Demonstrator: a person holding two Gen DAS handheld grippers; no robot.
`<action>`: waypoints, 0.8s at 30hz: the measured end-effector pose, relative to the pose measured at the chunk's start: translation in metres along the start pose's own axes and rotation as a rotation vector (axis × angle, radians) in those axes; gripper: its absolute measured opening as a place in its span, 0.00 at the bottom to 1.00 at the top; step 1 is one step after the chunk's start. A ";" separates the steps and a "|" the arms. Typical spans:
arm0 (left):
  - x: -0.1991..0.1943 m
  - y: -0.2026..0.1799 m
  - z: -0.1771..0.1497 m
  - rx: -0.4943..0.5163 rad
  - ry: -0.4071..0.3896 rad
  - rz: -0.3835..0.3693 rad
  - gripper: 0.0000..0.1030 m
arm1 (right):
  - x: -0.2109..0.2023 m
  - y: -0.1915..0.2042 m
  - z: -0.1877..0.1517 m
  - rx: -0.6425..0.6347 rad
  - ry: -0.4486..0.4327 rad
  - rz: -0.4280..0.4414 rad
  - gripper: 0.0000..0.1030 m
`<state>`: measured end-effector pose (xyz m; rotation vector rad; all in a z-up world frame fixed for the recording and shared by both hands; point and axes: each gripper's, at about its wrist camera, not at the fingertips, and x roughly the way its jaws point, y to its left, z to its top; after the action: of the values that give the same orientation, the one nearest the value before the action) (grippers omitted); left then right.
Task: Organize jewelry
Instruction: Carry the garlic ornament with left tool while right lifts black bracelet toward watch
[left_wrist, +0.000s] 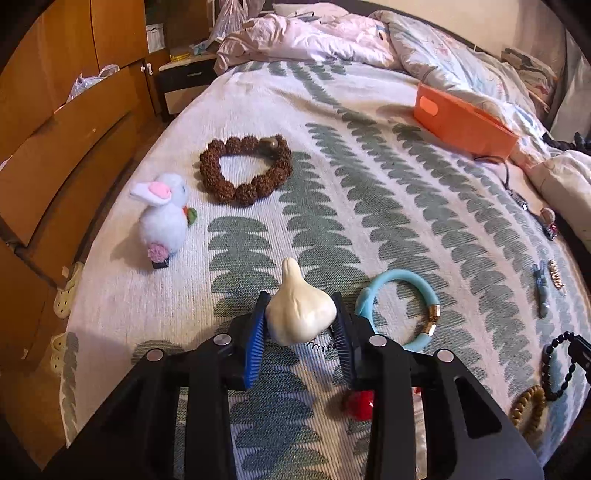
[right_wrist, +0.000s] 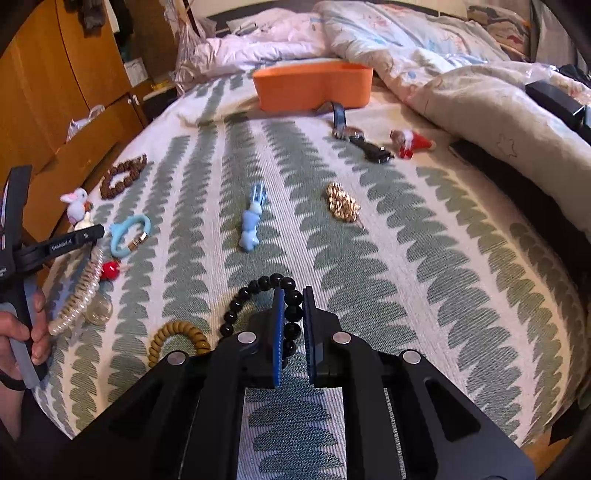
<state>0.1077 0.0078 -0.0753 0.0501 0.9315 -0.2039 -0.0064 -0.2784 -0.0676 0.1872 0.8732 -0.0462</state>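
Observation:
My left gripper (left_wrist: 300, 308) is shut on a cream garlic-shaped charm (left_wrist: 299, 310), its blue pads pressing both sides. A light blue bangle (left_wrist: 400, 306) lies just right of it on the bed. My right gripper (right_wrist: 293, 308) is shut on a black bead bracelet (right_wrist: 258, 291), whose beads run between the pads and curl out to the left. An orange box (right_wrist: 312, 86) stands at the far side of the bed, also seen as the orange box (left_wrist: 463, 123) in the left wrist view. The left gripper (right_wrist: 83, 234) shows at the left edge of the right wrist view, held by a hand (right_wrist: 22, 332).
Spread on the leaf-patterned bedspread (right_wrist: 406, 258): a brown seed bracelet (left_wrist: 245, 168), white plush rabbit (left_wrist: 164, 218), red charm (left_wrist: 360, 404), tan bead bracelet (right_wrist: 177, 341), blue hair clip (right_wrist: 253, 221), gold chain (right_wrist: 343, 203), watch (right_wrist: 364, 142), Santa figure (right_wrist: 410, 144). Rumpled quilt at the back, wooden wardrobe left.

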 end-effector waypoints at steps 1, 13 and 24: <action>-0.003 0.001 0.001 -0.002 -0.007 -0.003 0.33 | -0.003 0.000 0.001 -0.001 -0.009 0.001 0.10; -0.028 0.010 0.015 -0.029 -0.098 -0.040 0.33 | -0.040 0.002 0.018 -0.016 -0.135 0.044 0.11; -0.004 0.004 0.041 -0.033 -0.091 -0.025 0.33 | -0.046 -0.028 0.083 0.010 -0.201 0.001 0.11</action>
<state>0.1383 0.0066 -0.0474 -0.0019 0.8445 -0.2125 0.0235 -0.3229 0.0158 0.1890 0.6726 -0.0674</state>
